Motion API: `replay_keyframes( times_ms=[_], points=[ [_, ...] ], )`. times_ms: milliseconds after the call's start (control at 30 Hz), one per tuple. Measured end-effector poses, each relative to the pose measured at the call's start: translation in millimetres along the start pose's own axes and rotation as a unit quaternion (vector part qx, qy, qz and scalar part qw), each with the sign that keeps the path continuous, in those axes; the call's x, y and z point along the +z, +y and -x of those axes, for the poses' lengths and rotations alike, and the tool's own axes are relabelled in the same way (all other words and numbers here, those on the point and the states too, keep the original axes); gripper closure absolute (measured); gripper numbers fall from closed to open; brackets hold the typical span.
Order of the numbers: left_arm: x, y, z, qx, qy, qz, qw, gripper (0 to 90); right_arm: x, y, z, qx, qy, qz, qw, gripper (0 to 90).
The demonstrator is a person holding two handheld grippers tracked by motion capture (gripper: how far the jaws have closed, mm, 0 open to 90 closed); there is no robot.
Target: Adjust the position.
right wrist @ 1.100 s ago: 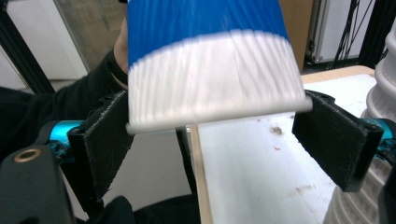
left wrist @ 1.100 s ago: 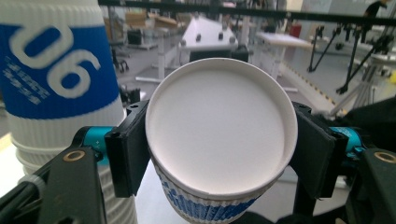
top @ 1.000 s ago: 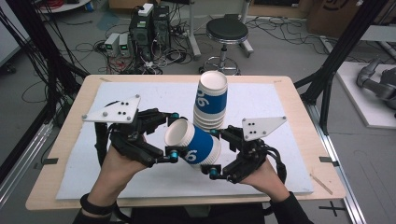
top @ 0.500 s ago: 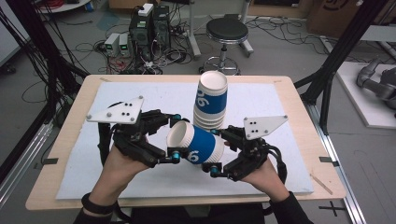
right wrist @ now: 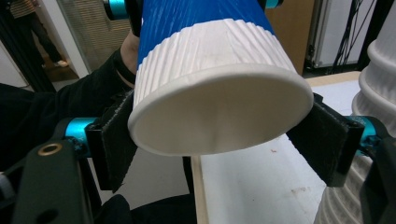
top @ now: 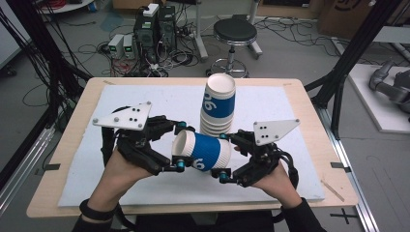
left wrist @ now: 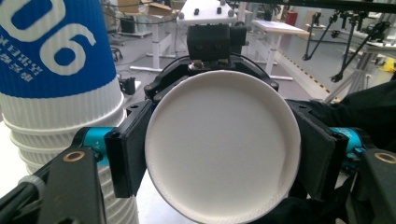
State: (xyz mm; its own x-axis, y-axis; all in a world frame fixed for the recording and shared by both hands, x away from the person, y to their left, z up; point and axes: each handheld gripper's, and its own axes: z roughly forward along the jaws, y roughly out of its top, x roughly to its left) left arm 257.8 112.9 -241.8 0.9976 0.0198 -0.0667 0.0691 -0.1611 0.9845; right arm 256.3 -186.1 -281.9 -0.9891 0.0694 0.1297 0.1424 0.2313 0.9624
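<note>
A blue and white ribbed paper cup (top: pixel 203 151) lies on its side in the air above the white mat, held between both grippers. My left gripper (top: pixel 180 146) is shut on its open mouth end; in the left gripper view my pads (left wrist: pixel 128 154) press both sides of the cup (left wrist: pixel 222 144). My right gripper (top: pixel 223 157) is shut on the base end; the right gripper view has the cup's recessed bottom (right wrist: pixel 219 112) between its pads (right wrist: pixel 322 140). A stack of upside-down cups (top: pixel 218 108) stands just behind, also at the stack (left wrist: pixel 51 74) and the stack (right wrist: pixel 380 93).
A white mat (top: pixel 145 99) covers most of the wooden table (top: pixel 309 111). Off the far edge are a black stool (top: pixel 235 31), computer boxes (top: pixel 154 24) and cables on the floor. Black frame posts (top: pixel 353 53) rise at the right.
Almost nothing: both grippers keep hold of the cup, and the left gripper has edged slightly to the right.
</note>
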Motion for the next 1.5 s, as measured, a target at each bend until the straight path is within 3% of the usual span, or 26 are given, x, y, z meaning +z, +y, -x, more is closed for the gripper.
replay_keyframes(
  times_ms=[333, 600, 800, 1033, 1267, 1500],
  points=[
    [0.3, 0.3, -1.0, -0.004, -0.001, -0.014, 0.9999, 25.7, -2.6, 0.5, 0.7, -0.004, -0.007, 0.003, 1.0, 20.9],
    [-9.9, 6.9, 2.8, -0.001, 0.006, -0.041, 0.9991, 21.0, -2.6, 1.3, 0.4, -0.005, -0.008, -0.026, 0.9996, 20.9],
    [-6.1, 6.8, 4.3, -0.004, 0.015, -0.106, 0.9943, 20.9, 1.6, 1.7, 0.8, -0.008, -0.007, -0.053, 0.9985, 20.9],
    [1.1, 3.7, 3.0, -0.01, 0.016, -0.145, 0.9893, 21.6, 2.9, 1.3, 1.2, -0.006, -0.009, -0.068, 0.9976, 21.0],
    [6.6, 0.7, 1.7, -0.01, 0.016, -0.158, 0.9873, 27.0, 5.9, 1.2, 0.6, -0.008, -0.009, -0.09, 0.9959, 21.0],
    [7.1, -0.1, 0.5, -0.009, 0.017, -0.152, 0.9882, 29.3, 4.3, 1.3, 1.7, -0.001, -0.009, -0.089, 0.996, 21.1]
  ],
)
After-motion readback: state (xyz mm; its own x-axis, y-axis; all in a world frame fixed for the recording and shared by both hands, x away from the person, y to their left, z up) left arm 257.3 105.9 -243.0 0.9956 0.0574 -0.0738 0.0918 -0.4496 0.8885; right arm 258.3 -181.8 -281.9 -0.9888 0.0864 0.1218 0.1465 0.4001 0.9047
